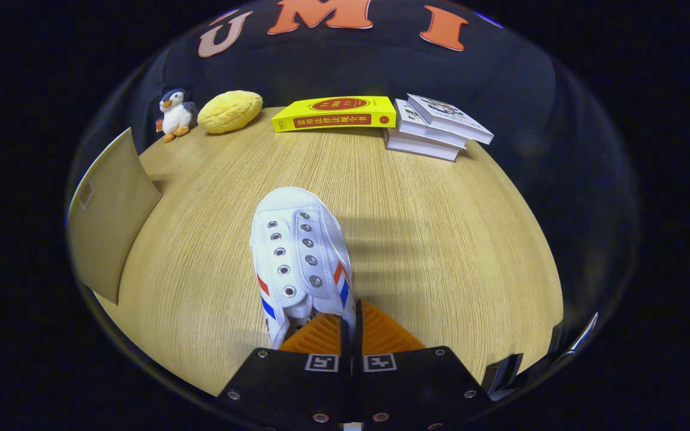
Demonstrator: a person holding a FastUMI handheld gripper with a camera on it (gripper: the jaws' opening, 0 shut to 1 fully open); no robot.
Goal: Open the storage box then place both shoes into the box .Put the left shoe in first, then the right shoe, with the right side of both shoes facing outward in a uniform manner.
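Observation:
A white canvas shoe (300,251) with metal eyelets and red and blue side stripes hangs just ahead of my fingers, toe pointing away from me, above the wooden table (429,239). My gripper (350,326) is shut on the shoe's right collar edge, with both fingers pressed together on the fabric. The shoe throws a shadow on the table to its right. The tan cardboard panel (108,221) of the storage box stands at the left.
Along the table's far edge sit a plush penguin (174,115), a yellow plush cushion (230,111), a yellow book (334,114) and a stack of white books (435,127). Black cloth wall stands behind them.

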